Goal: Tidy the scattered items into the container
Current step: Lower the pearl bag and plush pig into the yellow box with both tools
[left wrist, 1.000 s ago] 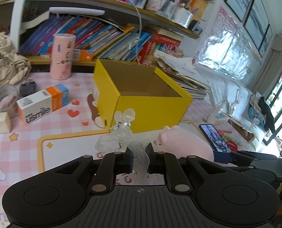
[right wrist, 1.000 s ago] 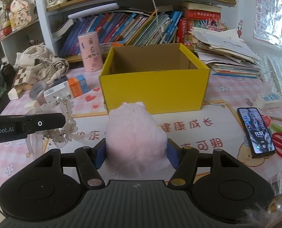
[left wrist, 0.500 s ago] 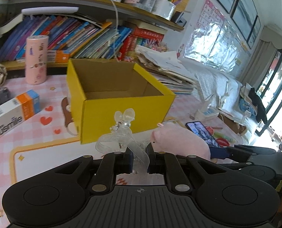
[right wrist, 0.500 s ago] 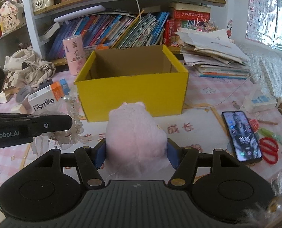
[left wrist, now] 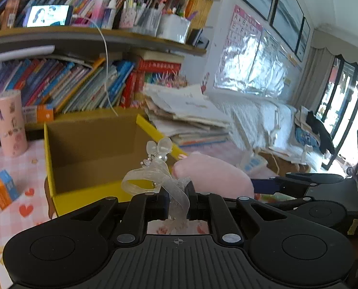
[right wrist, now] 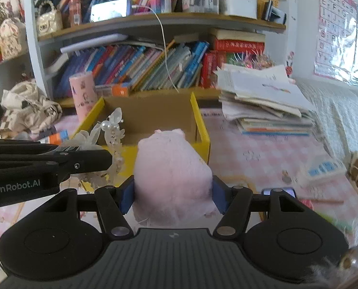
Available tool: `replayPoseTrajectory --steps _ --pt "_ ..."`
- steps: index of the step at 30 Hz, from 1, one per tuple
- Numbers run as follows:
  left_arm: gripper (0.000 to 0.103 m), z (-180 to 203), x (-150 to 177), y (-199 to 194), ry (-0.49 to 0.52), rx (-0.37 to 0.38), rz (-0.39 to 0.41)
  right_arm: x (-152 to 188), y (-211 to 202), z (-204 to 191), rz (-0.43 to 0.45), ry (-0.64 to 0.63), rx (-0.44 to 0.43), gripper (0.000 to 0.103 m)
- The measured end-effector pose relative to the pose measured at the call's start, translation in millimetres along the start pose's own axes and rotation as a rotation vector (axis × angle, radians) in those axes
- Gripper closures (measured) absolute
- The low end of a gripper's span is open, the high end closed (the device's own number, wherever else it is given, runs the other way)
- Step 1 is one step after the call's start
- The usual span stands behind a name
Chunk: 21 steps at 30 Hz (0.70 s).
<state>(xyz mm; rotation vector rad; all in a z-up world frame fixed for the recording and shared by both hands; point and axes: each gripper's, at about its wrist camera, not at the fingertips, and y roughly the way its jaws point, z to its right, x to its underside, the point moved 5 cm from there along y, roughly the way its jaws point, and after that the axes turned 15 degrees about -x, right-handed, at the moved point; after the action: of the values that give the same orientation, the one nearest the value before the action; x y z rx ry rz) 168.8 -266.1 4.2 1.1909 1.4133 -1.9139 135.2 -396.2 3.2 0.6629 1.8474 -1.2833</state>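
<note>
My left gripper (left wrist: 177,198) is shut on a sheer ribbon bow with pearls (left wrist: 154,171), held just in front of the open yellow box (left wrist: 48,159). The bow also shows in the right wrist view (right wrist: 111,132), at the box's left front corner. My right gripper (right wrist: 172,192) is shut on a pink plush toy (right wrist: 171,168), held at the box's near wall (right wrist: 201,132). The plush also shows in the left wrist view (left wrist: 215,173), to the right of the bow. The box's inside looks empty.
A pink cylinder (left wrist: 10,125) and an orange-and-white carton (left wrist: 0,192) stand left of the box. A stack of papers and books (right wrist: 263,101) lies to its right. A phone (right wrist: 279,191) lies on the table at right. Bookshelves rise behind.
Both grippers have moved forward and up toward the box with their items still held. The box now sits close in front of them, its open top in view.
</note>
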Motion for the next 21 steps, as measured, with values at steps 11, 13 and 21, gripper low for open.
replayPoseTrajectory --steps 11,13,21 --pt "0.092 2 -37 13 -0.025 -0.107 0.058 -44 16 20 0.089 -0.085 -0.105 0.042" --pt "0.092 -2 -44 14 -0.040 -0.122 0.072 -54 21 21 0.105 -0.104 -0.126 0.042" --pt "0.092 -14 -68 35 -0.065 -0.193 0.075 -88 59 25 0.105 -0.160 -0.215 0.042"
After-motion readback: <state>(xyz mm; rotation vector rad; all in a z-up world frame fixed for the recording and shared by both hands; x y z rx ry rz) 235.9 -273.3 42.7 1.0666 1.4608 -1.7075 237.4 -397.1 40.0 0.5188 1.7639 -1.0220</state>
